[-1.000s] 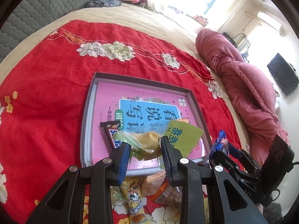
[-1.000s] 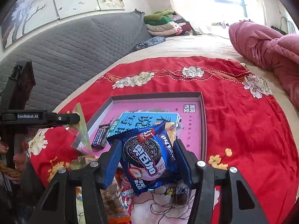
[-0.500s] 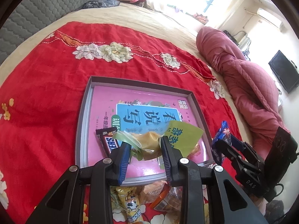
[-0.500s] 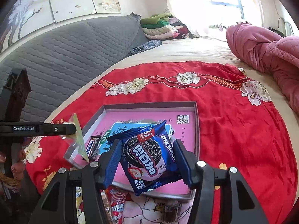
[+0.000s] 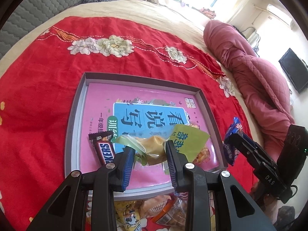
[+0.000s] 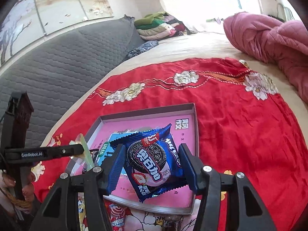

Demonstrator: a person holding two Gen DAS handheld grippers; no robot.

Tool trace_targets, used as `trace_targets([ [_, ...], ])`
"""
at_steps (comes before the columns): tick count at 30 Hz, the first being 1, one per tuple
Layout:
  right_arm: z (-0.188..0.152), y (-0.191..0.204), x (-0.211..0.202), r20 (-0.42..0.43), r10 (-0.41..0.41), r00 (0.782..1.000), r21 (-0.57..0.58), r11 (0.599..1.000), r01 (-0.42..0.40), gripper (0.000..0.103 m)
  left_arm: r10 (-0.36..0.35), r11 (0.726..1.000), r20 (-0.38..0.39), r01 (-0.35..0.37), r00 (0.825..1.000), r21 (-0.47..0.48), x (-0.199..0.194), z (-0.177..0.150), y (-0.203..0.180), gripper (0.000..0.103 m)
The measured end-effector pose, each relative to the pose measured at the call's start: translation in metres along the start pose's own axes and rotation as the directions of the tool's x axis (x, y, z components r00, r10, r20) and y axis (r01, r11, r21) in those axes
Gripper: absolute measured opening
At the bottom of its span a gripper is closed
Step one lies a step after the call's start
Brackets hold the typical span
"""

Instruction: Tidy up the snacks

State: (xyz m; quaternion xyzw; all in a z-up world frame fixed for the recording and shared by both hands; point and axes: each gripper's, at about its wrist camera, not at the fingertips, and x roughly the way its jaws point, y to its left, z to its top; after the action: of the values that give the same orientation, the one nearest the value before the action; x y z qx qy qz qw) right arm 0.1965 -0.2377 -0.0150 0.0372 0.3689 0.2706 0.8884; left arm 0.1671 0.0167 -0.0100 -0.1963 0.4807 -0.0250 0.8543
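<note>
A shallow grey tray point(image 5: 75, 115) with a pink printed floor lies on the red floral bedspread point(image 5: 34, 88). My left gripper point(image 5: 149, 149) is shut on a green-and-clear snack bag point(image 5: 154, 148) with a yellow pastry inside, held over the tray's near edge. A Snickers bar point(image 5: 105, 150) lies in the tray just left of it. My right gripper point(image 6: 150, 152) is shut on a blue Oreo packet point(image 6: 152, 159), hovering above the tray point(image 6: 146, 113). The right gripper with its packet also shows in the left view point(image 5: 231, 144), beside the tray's right wall.
Several loose snack packets point(image 5: 154, 213) lie on the bedspread below the tray's near edge. A pink quilt point(image 5: 256, 71) is bunched at the right. A grey padded headboard point(image 6: 57, 61) and folded clothes point(image 6: 157, 27) stand behind. A hand point(image 6: 11, 188) holds the left gripper's handle.
Both grippers have moved forward over the tray with their packets still held. The tray now looks larger and nearer, and more of the Snickers bar shows.
</note>
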Motion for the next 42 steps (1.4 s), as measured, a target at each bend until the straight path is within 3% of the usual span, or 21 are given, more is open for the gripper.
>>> trace_targets([
  [13,-0.013,-0.018,0.026,-0.086,0.001,0.996,0.109,0.994,0.008,0.057,0.037,0.999,-0.046,-0.037,0.998,0.008,0.025,-0.007,0.001,0.034],
  [23,-0.022,-0.015,0.038,-0.126,0.015,0.992,0.111,0.994,-0.001,0.056,0.047,0.999,-0.065,-0.046,0.997,0.01,0.032,-0.012,0.004,0.034],
  [33,-0.025,-0.021,0.041,-0.13,0.068,0.989,0.19,0.981,-0.042,0.056,0.045,0.999,-0.076,-0.045,0.996,0.003,0.033,-0.015,0.008,0.034],
  [42,-0.025,-0.026,0.039,-0.136,0.032,0.99,0.214,0.977,-0.002,0.056,0.048,0.999,-0.078,-0.048,0.996,-0.002,0.032,-0.017,0.01,0.035],
])
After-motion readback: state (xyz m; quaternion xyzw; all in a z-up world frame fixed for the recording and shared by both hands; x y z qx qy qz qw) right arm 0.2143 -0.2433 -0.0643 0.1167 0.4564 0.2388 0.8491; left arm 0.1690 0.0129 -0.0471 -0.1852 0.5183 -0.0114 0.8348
